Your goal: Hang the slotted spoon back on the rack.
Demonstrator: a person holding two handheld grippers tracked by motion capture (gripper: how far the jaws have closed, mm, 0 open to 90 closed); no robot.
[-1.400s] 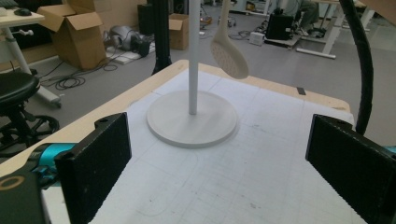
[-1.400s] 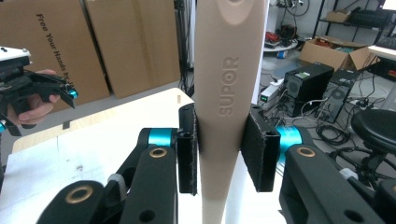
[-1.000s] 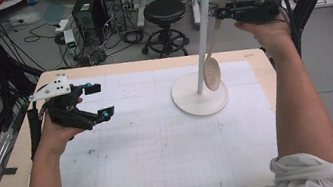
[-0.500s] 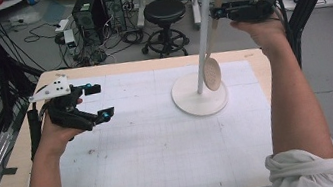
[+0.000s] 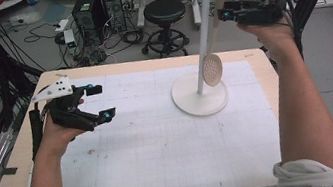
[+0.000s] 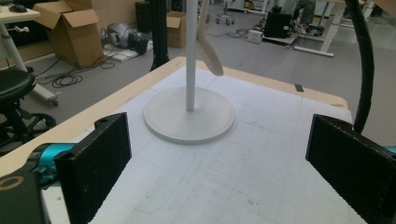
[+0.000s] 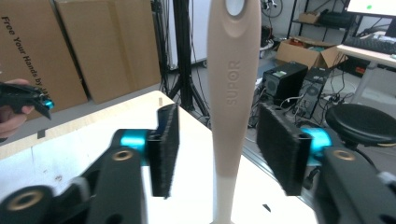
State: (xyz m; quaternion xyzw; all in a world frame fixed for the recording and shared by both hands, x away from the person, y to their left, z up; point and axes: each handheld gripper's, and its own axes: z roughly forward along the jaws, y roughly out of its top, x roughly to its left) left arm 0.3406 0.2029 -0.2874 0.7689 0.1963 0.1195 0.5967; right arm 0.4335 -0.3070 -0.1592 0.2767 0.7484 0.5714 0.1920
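1. Left claw [image 5: 97, 103]: held low over the table's [image 5: 165, 164] left side, jaws wide apart, nothing between them.
2. From the left gripper view, the white rack stand [image 6: 189, 112] sits ahead of the left claw [image 6: 219, 163], well apart from it, round base flat on the table [image 6: 261, 186].
3. Beige slotted spoon [image 5: 212, 68] hangs beside the stand's pole, perforated head down near the base, handle running up toward the hook ring at the top.
4. Right claw [image 5: 223, 13]: raised high, level with the upper part of the spoon handle, just right of the pole.
5. Right gripper view: jaws apart, spoon handle [image 7: 232, 93] upright in the gap of the right claw [image 7: 217, 149], clear space on both sides, pads not touching it. Handle reads "SUPOR", hang hole at the top.
6. Left hand [image 7: 11, 116] with its claw tip shows far off at the left edge of that view.
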